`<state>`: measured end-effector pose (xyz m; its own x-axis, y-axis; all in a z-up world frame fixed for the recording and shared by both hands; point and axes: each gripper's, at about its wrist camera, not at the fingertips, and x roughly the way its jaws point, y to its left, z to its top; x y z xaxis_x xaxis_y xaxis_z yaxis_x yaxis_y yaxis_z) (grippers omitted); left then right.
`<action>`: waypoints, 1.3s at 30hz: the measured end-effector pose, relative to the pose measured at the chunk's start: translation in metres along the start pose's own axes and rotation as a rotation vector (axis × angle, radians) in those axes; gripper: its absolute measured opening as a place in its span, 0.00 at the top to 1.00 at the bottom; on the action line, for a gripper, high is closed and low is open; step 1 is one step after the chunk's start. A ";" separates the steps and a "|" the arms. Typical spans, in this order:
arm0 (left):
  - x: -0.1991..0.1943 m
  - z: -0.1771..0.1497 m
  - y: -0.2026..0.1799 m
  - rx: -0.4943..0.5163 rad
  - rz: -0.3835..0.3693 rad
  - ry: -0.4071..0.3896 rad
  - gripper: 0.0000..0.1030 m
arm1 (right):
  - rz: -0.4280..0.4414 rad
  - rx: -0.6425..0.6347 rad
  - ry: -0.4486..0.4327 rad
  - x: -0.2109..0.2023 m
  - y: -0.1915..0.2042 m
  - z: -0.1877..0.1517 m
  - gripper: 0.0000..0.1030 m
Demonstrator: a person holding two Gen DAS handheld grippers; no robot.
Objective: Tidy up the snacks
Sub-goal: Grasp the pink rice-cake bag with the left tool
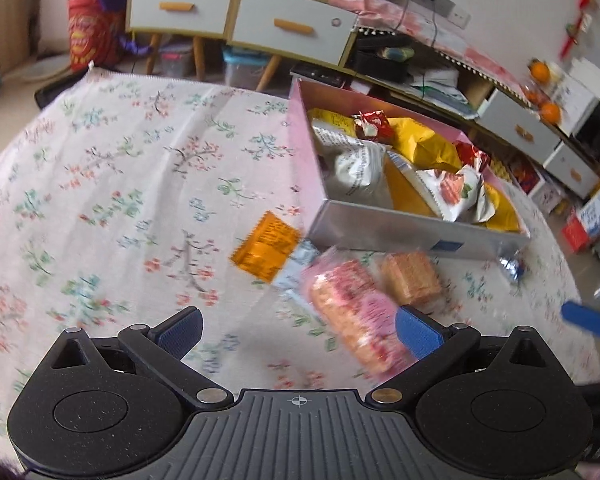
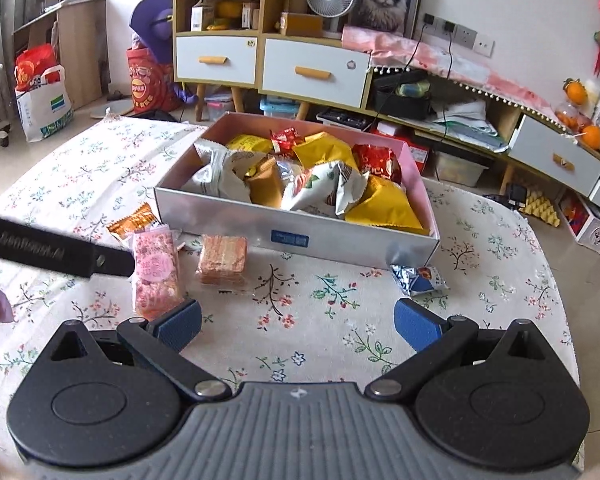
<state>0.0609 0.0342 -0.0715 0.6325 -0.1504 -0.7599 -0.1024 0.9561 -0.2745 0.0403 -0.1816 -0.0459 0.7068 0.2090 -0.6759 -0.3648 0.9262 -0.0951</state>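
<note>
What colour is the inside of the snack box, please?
Pink inside the box; clearest in the right wrist view.

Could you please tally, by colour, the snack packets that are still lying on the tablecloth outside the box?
Orange packet: 1
Pink packet: 1
Clear-wrapped orange wafer pack: 1
Blue-and-white packet: 1
Total: 4, though in the left wrist view something pale partly hidden under the pink packet may be a fifth.
</note>
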 end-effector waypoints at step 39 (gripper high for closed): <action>0.000 -0.004 -0.002 0.194 0.032 0.118 0.71 | 0.045 0.087 0.042 0.040 0.013 0.014 0.01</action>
<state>0.0582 0.0310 -0.0731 0.5362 -0.1368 -0.8330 0.0355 0.9896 -0.1396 0.0719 -0.1569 -0.0639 0.6644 0.2389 -0.7082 -0.3402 0.9404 -0.0019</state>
